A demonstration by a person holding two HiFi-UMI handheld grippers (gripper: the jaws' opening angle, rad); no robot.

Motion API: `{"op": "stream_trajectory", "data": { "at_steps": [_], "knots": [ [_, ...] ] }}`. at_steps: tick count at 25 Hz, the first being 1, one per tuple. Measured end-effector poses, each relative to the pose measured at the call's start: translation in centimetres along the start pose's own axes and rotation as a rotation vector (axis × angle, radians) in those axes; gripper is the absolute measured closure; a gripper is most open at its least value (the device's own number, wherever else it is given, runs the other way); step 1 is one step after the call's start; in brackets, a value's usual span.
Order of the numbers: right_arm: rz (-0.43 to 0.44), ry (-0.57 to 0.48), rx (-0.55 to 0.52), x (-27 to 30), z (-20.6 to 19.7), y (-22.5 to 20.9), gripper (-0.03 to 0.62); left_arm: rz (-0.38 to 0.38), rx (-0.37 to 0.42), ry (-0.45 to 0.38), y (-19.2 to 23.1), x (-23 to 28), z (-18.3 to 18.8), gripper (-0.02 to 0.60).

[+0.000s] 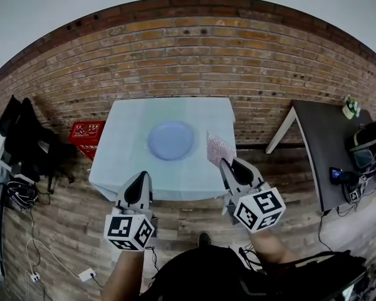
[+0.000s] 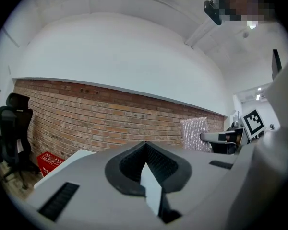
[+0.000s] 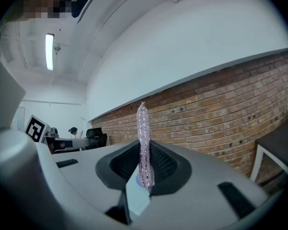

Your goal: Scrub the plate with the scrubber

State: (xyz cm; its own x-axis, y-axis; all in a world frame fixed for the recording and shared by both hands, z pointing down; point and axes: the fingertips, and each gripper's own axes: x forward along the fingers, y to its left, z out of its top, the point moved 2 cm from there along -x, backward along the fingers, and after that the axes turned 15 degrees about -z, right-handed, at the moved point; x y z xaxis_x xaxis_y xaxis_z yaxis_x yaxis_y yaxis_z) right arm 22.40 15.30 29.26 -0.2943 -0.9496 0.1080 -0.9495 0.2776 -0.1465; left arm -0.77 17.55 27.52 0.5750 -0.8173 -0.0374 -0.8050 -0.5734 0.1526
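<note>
The right hand-held gripper [image 1: 226, 163] clamped a glittery pink mesh scrubber [image 1: 219, 148] near the counter's [image 1: 128, 158] right edge. The left hand-held gripper [image 1: 141, 176] was clenched empty. The round blue plate [image 1: 170, 140] lay mid-counter, apparently unscrubbed; next, the scrubber needed bringing onto it.

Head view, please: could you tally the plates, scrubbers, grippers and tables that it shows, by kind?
plate: 1
scrubber: 1
grippers: 2, the left gripper and the right gripper
tables: 2, the pale table and the dark table
Total: 6
</note>
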Motion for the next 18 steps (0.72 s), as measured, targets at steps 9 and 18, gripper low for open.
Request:
{"op": "stream_trajectory", "data": {
  "at_steps": [9, 18],
  "knots": [
    [0.020, 0.031, 0.015, 4.8, -0.5, -3.2, 0.528, 0.049, 0.004, 0.051, 2.2, 4.8, -1.2, 0.581],
    [0.000, 0.069, 0.012, 9.2, -1.3, -2.9, 0.528, 0.039, -0.017, 0.069, 6.1, 7.2, -2.4, 0.581]
  ]
}}
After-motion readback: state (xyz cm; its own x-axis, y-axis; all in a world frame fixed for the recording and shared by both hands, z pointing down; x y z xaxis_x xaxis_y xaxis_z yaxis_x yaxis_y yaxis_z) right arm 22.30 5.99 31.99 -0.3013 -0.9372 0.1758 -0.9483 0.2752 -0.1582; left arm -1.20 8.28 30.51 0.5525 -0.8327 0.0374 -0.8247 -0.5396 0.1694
